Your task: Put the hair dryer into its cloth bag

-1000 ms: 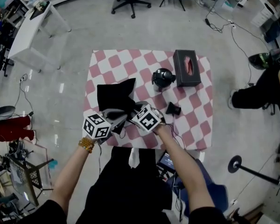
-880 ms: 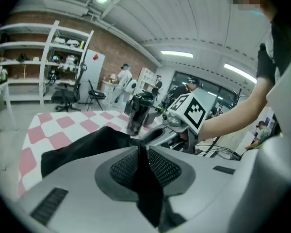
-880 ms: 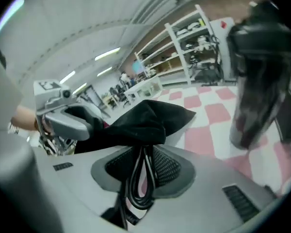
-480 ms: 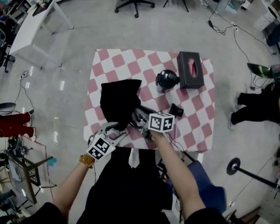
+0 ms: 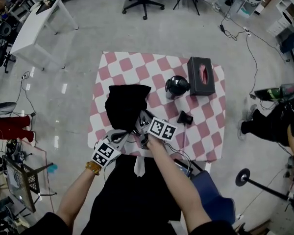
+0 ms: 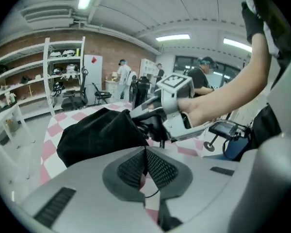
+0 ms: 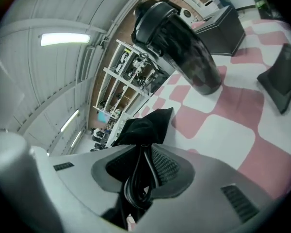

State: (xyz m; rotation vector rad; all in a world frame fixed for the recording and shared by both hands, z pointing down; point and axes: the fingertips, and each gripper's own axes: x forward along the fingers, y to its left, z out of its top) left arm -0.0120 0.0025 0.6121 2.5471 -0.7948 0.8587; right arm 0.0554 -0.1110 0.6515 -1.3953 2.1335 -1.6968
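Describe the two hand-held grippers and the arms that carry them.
Both the left hand-held gripper and the right hand-held gripper are light grey plastic with dark, mesh-textured pads. Each carries a white cube printed with black square markers. The forearms are bare; a golden beaded bracelet sits on the left wrist, and black sleeves show at the shoulders.

the cloth bag (image 5: 126, 105) lies on the table (image 5: 118, 65) just ahead of the left gripper (image 5: 127, 137) and right gripper (image 5: 143, 123); a cord (image 7: 138, 188) sits between the latter's jaws; nozzle (image 5: 184, 117), canister (image 5: 177, 85) and box (image 5: 202, 76) lie to its right.
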